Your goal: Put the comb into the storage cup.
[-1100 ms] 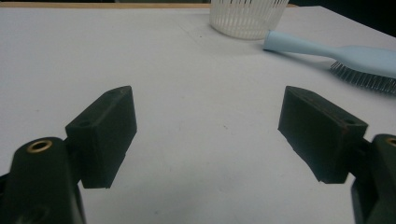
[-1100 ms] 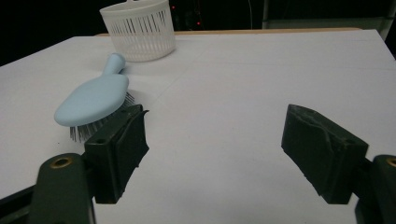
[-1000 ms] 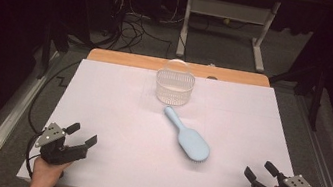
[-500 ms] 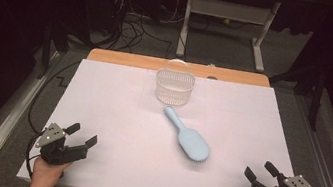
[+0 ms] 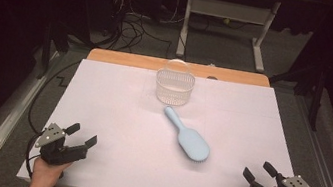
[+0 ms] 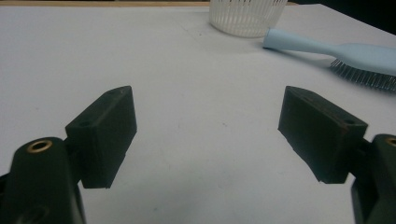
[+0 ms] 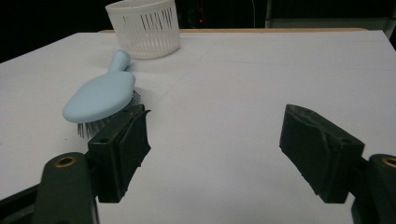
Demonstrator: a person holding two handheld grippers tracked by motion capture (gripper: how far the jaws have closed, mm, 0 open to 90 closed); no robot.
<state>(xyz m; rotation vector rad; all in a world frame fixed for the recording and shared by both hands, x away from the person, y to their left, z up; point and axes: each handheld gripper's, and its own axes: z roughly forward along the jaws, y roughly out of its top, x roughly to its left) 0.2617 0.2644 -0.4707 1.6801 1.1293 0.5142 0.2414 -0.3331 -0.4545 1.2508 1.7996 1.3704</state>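
A light blue hairbrush [image 5: 187, 136] [image 6: 341, 53] [image 7: 100, 93] lies bristles down near the middle of the white table [image 5: 117, 106], its handle pointing at a white slotted basket [image 5: 174, 84] [image 6: 246, 16] [image 7: 144, 27] standing just behind it. My left gripper [image 5: 81, 135] [image 6: 208, 126] rests near the front left corner, jaws wide apart and empty. My right gripper [image 5: 258, 171] [image 7: 215, 140] rests near the front right corner, also wide open and empty. Both are well apart from the brush.
A wooden strip [image 5: 124, 59] runs along the table's far edge. Beyond it the floor holds cables [image 5: 134, 27] and a white metal frame [image 5: 228, 12]. Metal rails [image 5: 4, 113] flank the table on both sides.
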